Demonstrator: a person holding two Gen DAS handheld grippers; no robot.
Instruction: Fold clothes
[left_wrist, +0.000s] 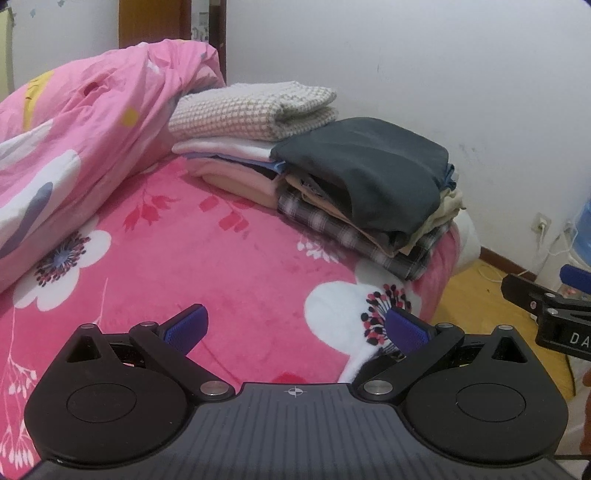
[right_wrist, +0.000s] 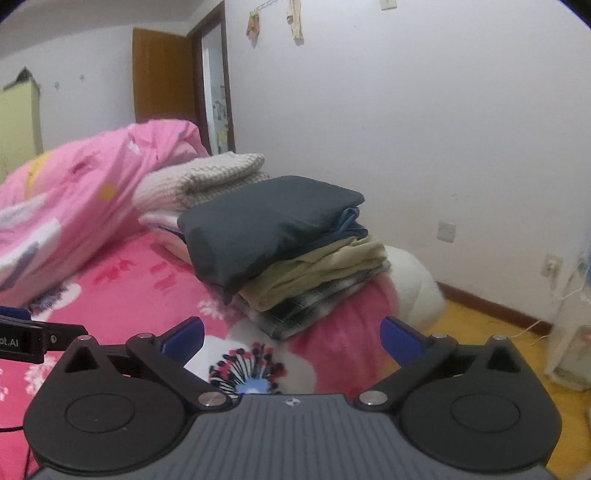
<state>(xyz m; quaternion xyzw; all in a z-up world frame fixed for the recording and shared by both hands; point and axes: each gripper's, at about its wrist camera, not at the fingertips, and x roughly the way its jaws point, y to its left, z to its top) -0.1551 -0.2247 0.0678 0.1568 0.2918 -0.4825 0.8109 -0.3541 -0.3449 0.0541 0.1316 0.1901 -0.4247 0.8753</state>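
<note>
Both claws stand wide open and hold nothing: the left claw (left_wrist: 295, 328) hovers low over the bed (left_wrist: 229, 258) at the bottom centre of its view, and the right claw (right_wrist: 291, 339) does the same in its own, with only the flowered pink blanket showing between the blue pads (right_wrist: 184, 338). The task's clothes sit as a folded stack (left_wrist: 354, 199) in the middle right of the left view, near the bed's far corner; a dark grey garment (right_wrist: 266, 225) lies on top, draped over beige and plaid layers, and it looks like the piece most lately placed. A second pile just behind and to the left, topped by a checked knit (left_wrist: 251, 110), touches the first. Stacking at the corner seems meant to keep the middle of the bed free as a folding area. A rumpled pink duvet (left_wrist: 92, 140) fills the upper left, pushed aside for the same reason, I judge. No unfolded garment is in sight, so the task may be near its end or awaiting a new piece. Beyond are a plain white wall, a brown door (right_wrist: 162, 74) at upper left, yellow flooring (right_wrist: 491, 332) at lower right, and a wall socket (left_wrist: 541, 224) with cables.
</note>
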